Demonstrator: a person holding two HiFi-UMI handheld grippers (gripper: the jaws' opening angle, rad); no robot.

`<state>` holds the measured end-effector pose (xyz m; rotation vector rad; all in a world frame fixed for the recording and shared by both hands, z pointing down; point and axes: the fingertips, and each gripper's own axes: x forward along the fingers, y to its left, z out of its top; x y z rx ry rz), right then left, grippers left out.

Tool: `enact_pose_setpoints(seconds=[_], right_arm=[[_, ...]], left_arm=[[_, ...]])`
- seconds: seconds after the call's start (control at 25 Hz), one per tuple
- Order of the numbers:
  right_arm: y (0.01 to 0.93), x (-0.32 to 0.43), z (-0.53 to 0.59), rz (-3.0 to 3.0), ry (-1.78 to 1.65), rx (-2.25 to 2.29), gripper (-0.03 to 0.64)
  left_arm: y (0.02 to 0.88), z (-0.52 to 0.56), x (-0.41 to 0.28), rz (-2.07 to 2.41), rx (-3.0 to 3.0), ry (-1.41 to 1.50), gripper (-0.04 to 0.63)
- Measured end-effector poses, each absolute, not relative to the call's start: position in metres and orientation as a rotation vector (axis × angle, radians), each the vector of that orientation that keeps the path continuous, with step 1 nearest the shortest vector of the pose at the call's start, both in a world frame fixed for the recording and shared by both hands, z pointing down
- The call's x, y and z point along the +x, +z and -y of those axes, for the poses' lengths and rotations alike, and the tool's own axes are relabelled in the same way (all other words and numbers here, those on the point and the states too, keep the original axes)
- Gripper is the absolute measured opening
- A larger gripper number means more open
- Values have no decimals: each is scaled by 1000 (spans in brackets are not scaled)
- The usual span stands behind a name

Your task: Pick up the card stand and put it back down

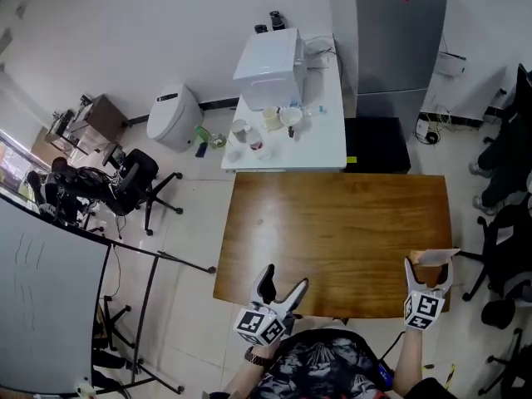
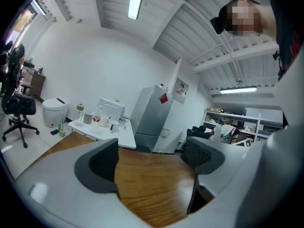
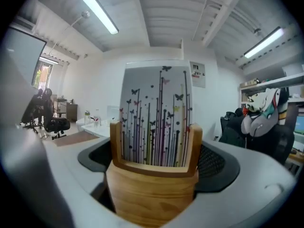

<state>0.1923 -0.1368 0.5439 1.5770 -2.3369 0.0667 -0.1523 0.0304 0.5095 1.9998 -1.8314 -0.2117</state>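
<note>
The card stand [image 1: 432, 258] is a small wooden block holding a white card printed with coloured stems and butterflies [image 3: 156, 115]. It stands at the right front corner of the wooden table [image 1: 332, 223]. My right gripper [image 1: 431, 266] is shut on the wooden base [image 3: 154, 189], with a pad against each side. Whether the stand rests on the table or is lifted off it I cannot tell. My left gripper [image 1: 283, 279] hovers at the table's front edge, left of centre. Its jaws are open and empty [image 2: 149, 160], with only bare tabletop between them.
A white side table [image 1: 328, 144] with a white appliance [image 1: 270, 65] and cups stands behind the wooden table. A black box [image 1: 376, 144] and a grey cabinet [image 1: 399, 32] are at the back right. Office chairs stand to the left [image 1: 137, 177] and right [image 1: 499, 248].
</note>
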Motion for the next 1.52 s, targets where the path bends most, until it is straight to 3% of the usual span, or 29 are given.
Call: enact_pose_setpoints(seconds=[0.48,1.0,1.2,1.52], right_arm=[[460,153,85,2424,15,1621,522],[456,15,48,2577,-29,1306,522],[502,-76,31,2656,39,1079,522],[690,-243,38,2562,151,803,520]], left_arm=[[505,-51,-199,1730,2022,-471,433],[518,-101,-281,1856,1936,-474,430],[529,-140,-326,1941,1855,-443,428],[565,-234,-387,2096,1591,-367,428]])
